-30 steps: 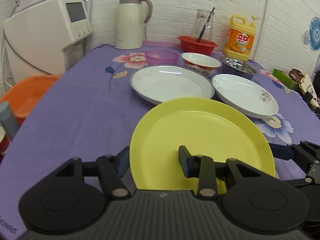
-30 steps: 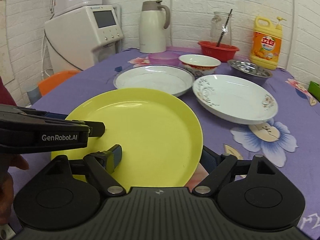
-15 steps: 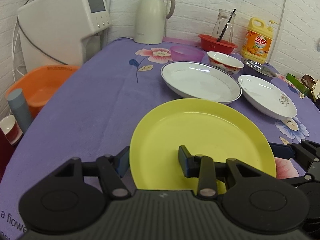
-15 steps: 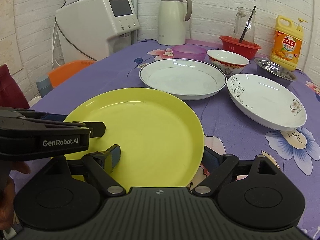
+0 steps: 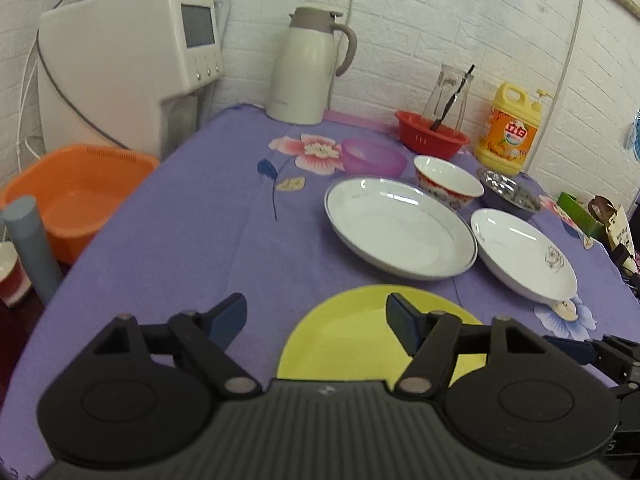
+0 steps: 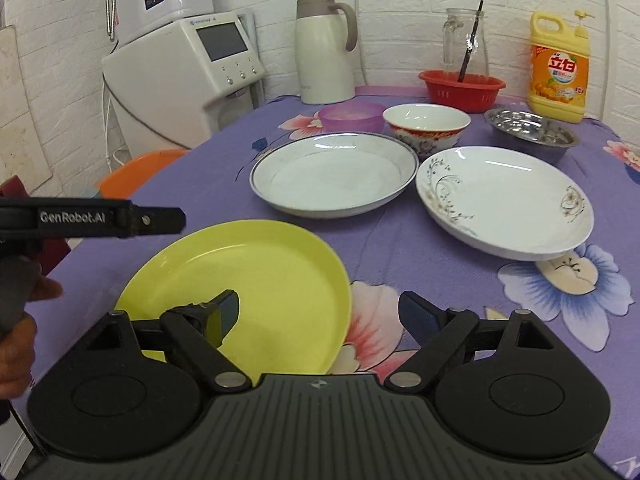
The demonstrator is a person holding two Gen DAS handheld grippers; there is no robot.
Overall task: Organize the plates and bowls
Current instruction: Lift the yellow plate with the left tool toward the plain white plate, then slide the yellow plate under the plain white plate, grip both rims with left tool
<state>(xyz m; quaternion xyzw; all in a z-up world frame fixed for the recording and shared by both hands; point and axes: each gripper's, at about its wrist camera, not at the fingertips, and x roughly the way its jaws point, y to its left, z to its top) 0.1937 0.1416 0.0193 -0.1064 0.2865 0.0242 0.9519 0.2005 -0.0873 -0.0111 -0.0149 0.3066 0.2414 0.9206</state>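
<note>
1. Orange plastic basin [image 5: 76,196] sits off the table's edge, far left of the yellow plate [image 6: 248,292], under a white dispenser machine [image 5: 128,68].
2. Left gripper [image 5: 316,320] has its jaws spread wide with nothing between them; one finger hangs over the bare purple tablecloth [image 5: 192,232], the other over the yellow plate's left part.
3. The yellow plate lies flat on the tablecloth at the near edge, apart from both grippers' pads as far as the views show.
4. Right gripper [image 6: 320,312] is also spread wide and empty, straddling the yellow plate's right rim: its left finger hangs over the plate's surface, its right one over a printed flower.
5. Beyond the yellow plate lies a grey-rimmed white plate [image 6: 334,174]; right of that is a floral white plate [image 6: 504,202], the two close together.
6. Behind those, from left: a purple bowl [image 6: 352,114], a red-patterned bowl [image 6: 426,124], and a steel bowl [image 6: 532,132].
7. At the wall stand a cream jug [image 6: 326,48], a red basket [image 6: 462,90], and a yellow detergent bottle [image 6: 560,68].
</note>
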